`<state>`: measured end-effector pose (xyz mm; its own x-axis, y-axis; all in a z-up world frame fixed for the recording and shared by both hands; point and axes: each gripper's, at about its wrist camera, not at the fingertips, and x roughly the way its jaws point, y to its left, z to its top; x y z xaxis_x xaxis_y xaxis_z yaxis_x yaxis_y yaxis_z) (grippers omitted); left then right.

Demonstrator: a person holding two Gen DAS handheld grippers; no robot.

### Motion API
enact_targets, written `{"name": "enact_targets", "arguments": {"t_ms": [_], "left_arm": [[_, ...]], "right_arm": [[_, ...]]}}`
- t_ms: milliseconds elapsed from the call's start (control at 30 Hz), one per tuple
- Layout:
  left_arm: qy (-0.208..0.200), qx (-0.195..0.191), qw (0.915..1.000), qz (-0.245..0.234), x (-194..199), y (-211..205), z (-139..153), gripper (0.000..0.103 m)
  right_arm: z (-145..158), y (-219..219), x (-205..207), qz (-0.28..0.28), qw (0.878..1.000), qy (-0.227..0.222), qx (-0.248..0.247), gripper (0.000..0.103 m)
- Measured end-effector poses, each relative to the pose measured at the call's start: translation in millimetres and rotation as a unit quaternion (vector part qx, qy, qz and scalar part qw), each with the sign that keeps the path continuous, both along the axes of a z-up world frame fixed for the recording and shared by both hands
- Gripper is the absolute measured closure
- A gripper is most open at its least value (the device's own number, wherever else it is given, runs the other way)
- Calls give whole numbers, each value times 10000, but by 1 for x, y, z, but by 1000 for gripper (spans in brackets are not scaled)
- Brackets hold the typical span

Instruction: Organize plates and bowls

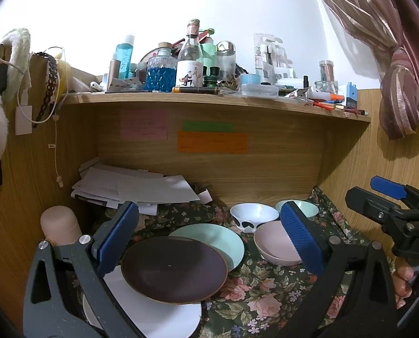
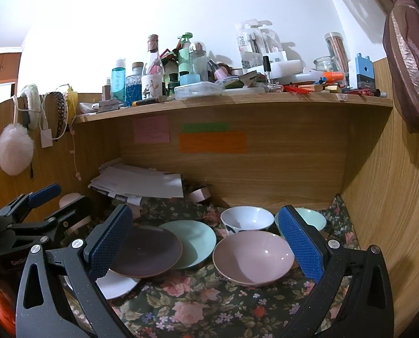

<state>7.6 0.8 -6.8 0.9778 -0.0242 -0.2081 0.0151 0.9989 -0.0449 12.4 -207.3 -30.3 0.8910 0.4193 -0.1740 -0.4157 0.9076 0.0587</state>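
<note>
On the floral cloth a dark brown plate lies over a white plate and a mint plate. A pink bowl, a white bowl with black spots and a mint bowl stand to the right. My left gripper is open above the plates. My right gripper is open, with the pink bowl between its fingers; the brown plate, the mint plate, the white bowl and the mint bowl show there too.
A shelf crowded with bottles and jars hangs above. Loose papers lie at the back left, next to a pink cylinder. Wooden walls close the back and both sides. The right gripper's body shows at right.
</note>
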Motion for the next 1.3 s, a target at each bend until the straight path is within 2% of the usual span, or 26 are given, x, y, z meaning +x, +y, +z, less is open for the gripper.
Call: {"name": "enact_targets", "arguments": {"t_ms": [1300], "left_arm": [[-8,-4,10000,-6,1,1,2,1]], "right_arm": [[3,1,-4,49,10000,-45,74,0]]}}
